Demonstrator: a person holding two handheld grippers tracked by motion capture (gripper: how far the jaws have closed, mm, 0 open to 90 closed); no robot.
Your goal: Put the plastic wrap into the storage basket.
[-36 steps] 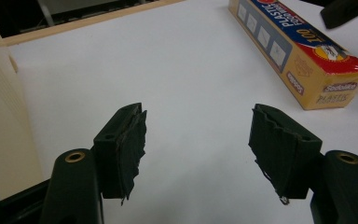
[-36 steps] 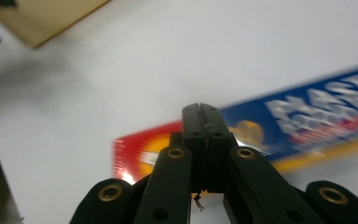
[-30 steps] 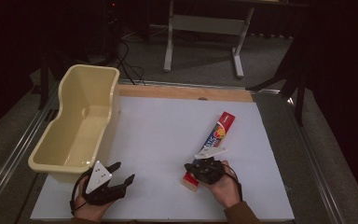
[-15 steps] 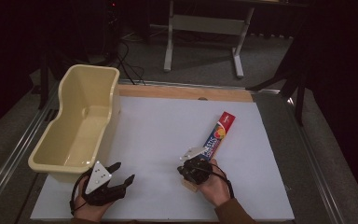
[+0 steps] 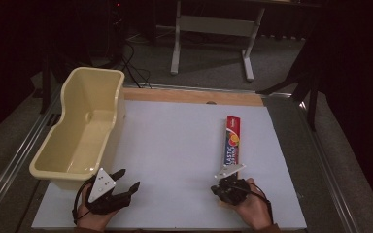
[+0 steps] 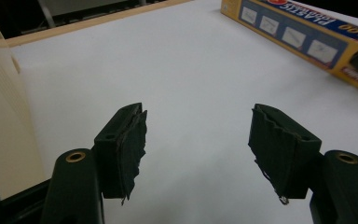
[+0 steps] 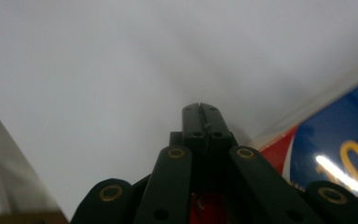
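Observation:
A long red, blue and yellow box of plastic wrap (image 5: 232,144) lies on the white tabletop (image 5: 175,141), pointing almost straight away from me. A pale flap (image 5: 230,171) sticks out at its near end. My right gripper (image 5: 228,180) sits right at that end, jaws shut. In the right gripper view its tips (image 7: 200,108) meet with nothing seen between them, and the box (image 7: 340,149) lies close on the right. My left gripper (image 5: 130,178) rests open near the front edge. In its own view the left gripper (image 6: 198,126) is empty.
A cream plastic tub (image 5: 93,72) stands along the table's left side, its wall (image 6: 0,116) close to my left gripper. A wooden strip (image 5: 189,95) borders the far edge. A metal stand (image 5: 211,24) and cables lie on the floor beyond.
My right gripper slid right along the front. The box's near end swung right with it, so the box turned from slanted to nearly straight. The left gripper stayed put.

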